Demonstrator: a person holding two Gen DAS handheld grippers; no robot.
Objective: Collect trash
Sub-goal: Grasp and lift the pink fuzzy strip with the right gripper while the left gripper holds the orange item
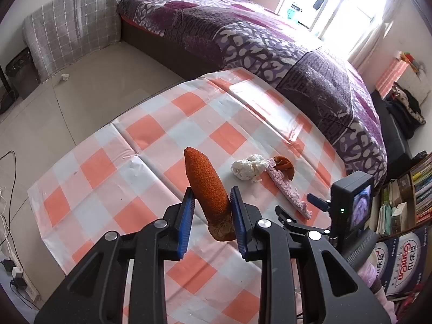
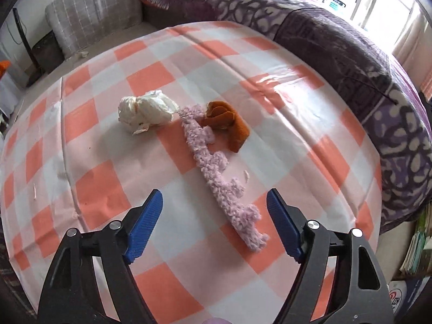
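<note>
Checked worktop (image 2: 151, 81) beside purple bed (image 1: 243, 37); left gripper (image 1: 212, 199) jaws clamp orange corn cob (image 1: 206, 186) above worktop; right gripper (image 2: 214, 202) jaws wide, holding nothing, straddling pink fuzzy strip (image 2: 216, 172); white tissue wad (image 2: 145, 114), orange peel (image 2: 229, 124) lie beyond

Your left gripper (image 1: 212, 198) has matte black angular arms with triangular cut-outs, round silver pivot screws, and blue ribbed pads (image 1: 186, 224) on the inner faces of its fingers. Your right gripper (image 2: 214, 202) is built alike: black linkages, silver screws, blue textured pads (image 2: 145, 224) narrowing to rounded tips.
</note>
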